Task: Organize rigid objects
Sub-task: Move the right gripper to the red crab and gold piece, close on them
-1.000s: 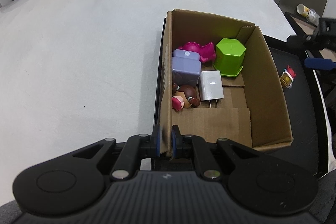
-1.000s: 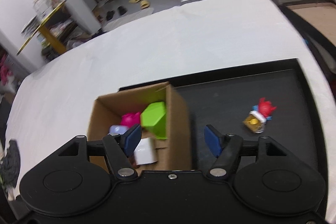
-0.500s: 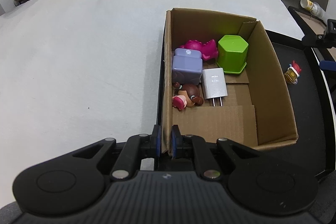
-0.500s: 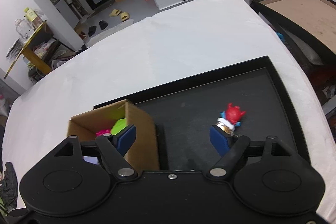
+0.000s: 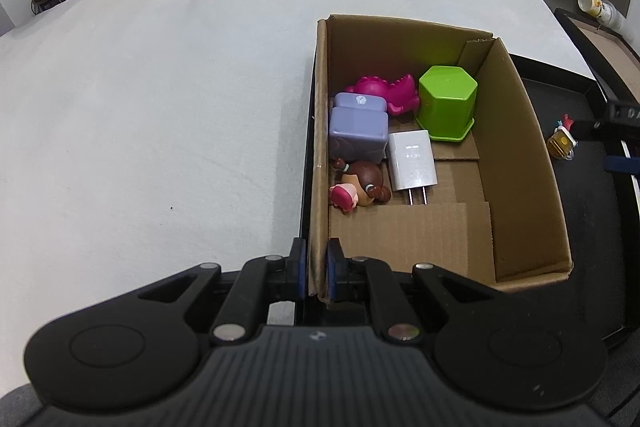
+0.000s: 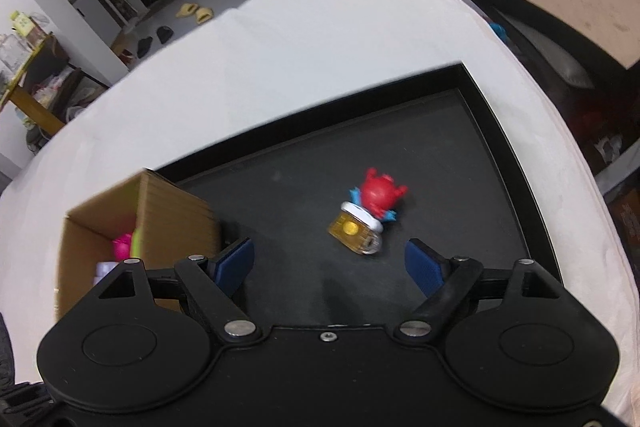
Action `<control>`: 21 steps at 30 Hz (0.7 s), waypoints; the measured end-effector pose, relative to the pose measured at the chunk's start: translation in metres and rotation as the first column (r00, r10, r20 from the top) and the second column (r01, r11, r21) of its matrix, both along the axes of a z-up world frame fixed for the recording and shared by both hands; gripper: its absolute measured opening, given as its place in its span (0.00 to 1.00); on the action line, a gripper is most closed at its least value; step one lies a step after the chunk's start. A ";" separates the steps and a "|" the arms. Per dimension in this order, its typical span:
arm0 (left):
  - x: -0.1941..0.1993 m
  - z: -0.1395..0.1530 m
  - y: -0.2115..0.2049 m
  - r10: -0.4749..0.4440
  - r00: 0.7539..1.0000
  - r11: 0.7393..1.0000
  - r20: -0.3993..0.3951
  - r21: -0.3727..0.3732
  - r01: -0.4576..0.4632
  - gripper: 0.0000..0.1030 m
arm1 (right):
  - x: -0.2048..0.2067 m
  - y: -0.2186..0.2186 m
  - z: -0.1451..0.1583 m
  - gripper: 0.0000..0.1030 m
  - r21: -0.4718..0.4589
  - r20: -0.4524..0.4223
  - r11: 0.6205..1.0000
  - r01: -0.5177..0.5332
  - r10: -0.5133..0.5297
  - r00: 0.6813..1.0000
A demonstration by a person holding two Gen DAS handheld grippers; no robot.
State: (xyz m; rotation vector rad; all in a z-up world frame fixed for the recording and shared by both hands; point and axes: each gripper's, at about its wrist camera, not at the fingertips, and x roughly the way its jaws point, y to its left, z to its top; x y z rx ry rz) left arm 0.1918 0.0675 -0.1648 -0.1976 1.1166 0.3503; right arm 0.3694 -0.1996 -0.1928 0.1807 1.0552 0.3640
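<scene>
Left tongs (image 5: 317, 273) clamped tight, blue pads (image 5: 299, 269) nearly together, pinching thin wall edge. Right tongs (image 6: 330, 263) spread wide, pads (image 6: 236, 263) far apart, nothing held, angled downward.

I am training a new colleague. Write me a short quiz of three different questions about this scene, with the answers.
1. True or false: the left tongs are shut on a wall of the cardboard box.
2. Where does the red figurine lie? A) in the box B) on the black tray C) on the white cloth
3. Fill in: the right tongs are ____.

Key: 1 true; 2 B; 3 open
</scene>
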 end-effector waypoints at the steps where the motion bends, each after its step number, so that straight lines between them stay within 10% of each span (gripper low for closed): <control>1: 0.000 0.000 0.000 0.001 1.000 1.000 -0.001 0.000 -0.001 0.09 | 0.001 -0.001 -0.004 0.80 -0.005 -0.008 1.000 0.003 -0.003 1.000; 21: 0.002 -0.003 -0.001 -0.011 1.000 1.000 -0.010 0.007 0.011 0.09 | 0.030 0.015 -0.045 0.91 -0.073 -0.057 0.996 0.041 -0.046 0.997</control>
